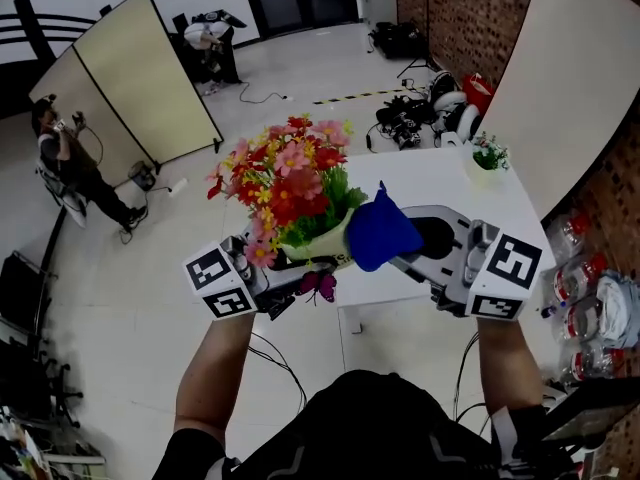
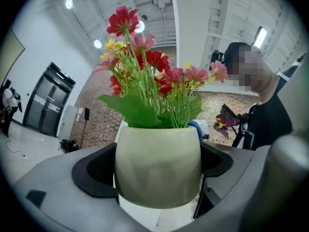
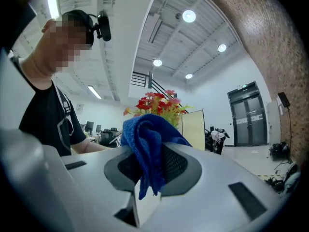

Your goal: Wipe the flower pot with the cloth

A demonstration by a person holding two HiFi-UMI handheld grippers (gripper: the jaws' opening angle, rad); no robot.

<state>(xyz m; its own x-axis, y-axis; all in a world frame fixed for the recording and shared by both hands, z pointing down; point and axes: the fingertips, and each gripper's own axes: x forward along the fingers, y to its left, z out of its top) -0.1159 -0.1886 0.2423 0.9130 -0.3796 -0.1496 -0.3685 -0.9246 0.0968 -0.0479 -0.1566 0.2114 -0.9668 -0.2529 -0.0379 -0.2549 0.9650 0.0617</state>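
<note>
The flower pot (image 2: 158, 166) is clamped between the jaws of the left gripper (image 1: 312, 258) and held in the air by the left edge of the table (image 1: 425, 173). The blue cloth (image 3: 147, 144) is pinched in the right gripper (image 3: 147, 180) and laid against the pot's side. Open floor is seen below.

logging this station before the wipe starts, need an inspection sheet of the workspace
surface: white table, mostly bare.
job's things: flower pot with artificial flowers held up off the table; blue cloth bunched at its right side.
clutter: small potted plant at the table's far corner.
grippers: left gripper shut on the flower pot; right gripper shut on the blue cloth.
cables: floor cable beneath the table edge; more near the folding screen.
surroundings: brick wall, standing person at left, gear pile on the floor, plastic bottles at right.
</note>
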